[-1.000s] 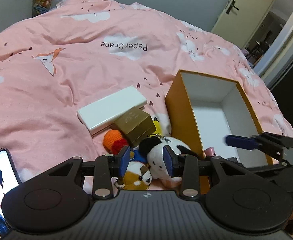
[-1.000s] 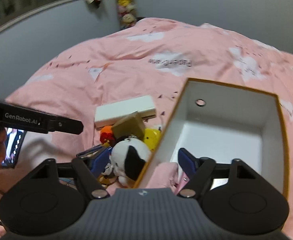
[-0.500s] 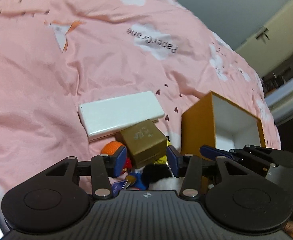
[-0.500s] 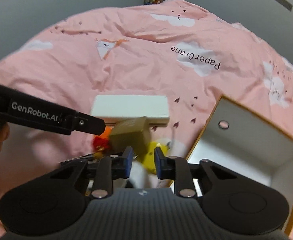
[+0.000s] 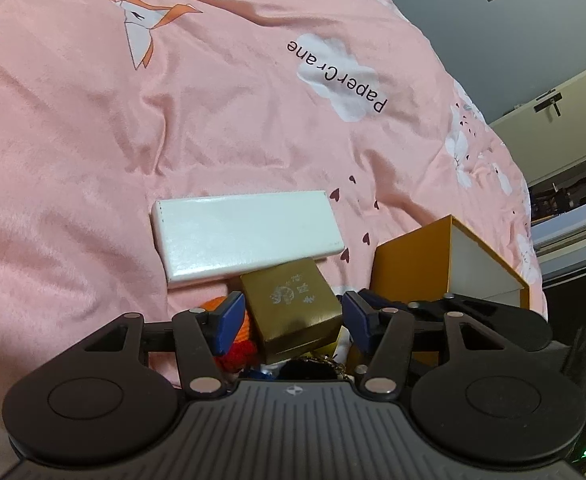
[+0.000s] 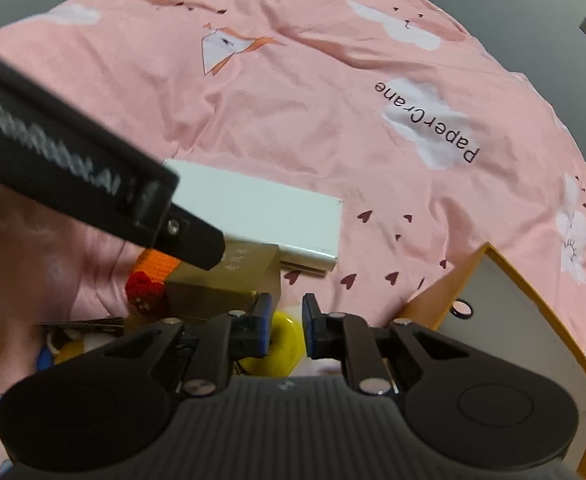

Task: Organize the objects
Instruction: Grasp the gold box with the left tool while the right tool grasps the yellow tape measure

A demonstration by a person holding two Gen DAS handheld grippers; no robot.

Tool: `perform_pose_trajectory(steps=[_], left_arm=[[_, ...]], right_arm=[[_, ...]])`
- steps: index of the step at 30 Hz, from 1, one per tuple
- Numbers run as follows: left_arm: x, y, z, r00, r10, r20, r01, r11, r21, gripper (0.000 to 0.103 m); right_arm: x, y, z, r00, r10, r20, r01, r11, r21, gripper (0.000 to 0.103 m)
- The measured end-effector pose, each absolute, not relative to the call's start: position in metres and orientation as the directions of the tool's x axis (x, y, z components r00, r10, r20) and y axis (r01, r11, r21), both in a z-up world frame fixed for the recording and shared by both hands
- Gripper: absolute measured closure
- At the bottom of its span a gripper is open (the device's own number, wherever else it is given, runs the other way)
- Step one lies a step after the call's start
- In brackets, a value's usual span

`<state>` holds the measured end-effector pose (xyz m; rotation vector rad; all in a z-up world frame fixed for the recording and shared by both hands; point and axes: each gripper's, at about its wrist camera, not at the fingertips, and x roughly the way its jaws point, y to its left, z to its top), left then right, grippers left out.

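The left gripper (image 5: 291, 316) has just been opening; its fingers stand apart on either side of the gold box (image 5: 293, 312), not pressing it. The right gripper (image 6: 285, 330) has just been closing, nearly together, above the yellow toy (image 6: 279, 350), gripping nothing. The orange box (image 6: 533, 320) lies to the right.

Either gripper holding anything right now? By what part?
Nothing held. Left gripper's jaws, just opening, straddle the gold box without gripping; right gripper's, just closing, pinch nothing above the yellow toy.
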<state>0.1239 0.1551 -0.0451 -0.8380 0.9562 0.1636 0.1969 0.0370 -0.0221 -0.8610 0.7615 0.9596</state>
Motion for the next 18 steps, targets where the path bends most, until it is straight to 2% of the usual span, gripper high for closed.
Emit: perform_pose_trajectory(steps=[3, 12, 14, 17, 18], left_arm=[[0.124, 0.159, -0.044, 0.595, -0.224, -0.772, -0.472, 0.68, -0.561, 0.038], [0.124, 0.161, -0.046, 0.565, -0.215, -0.797, -0.47, 0.71, -0.525, 0.038], [0.125, 0.159, -0.049, 0.538, -0.202, -0.818, -0.472, 0.732, -0.491, 0.039], [0.125, 0.159, -0.052, 0.512, -0.156, -0.845, -0.48, 0.764, -0.431, 0.054], [0.124, 0.16, -0.055, 0.515, -0.175, -0.839, -0.474, 0.758, -0.448, 0.056]], right_arm=[[0.2, 0.038, -0.023, 0.299, 0.393, -0.87, -0.933, 0.311, -0.18, 0.101], [0.214, 0.033, -0.01, 0.006, 0.53, -0.848, -0.895, 0.381, 0.231, 0.101], [0.211, 0.034, -0.009, -0.012, 0.543, -0.84, -0.888, 0.38, 0.259, 0.1], [0.204, 0.033, -0.009, 0.001, 0.545, -0.838, -0.894, 0.375, 0.243, 0.1], [0.205, 0.034, -0.009, -0.005, 0.546, -0.838, -0.895, 0.371, 0.248, 0.1]])
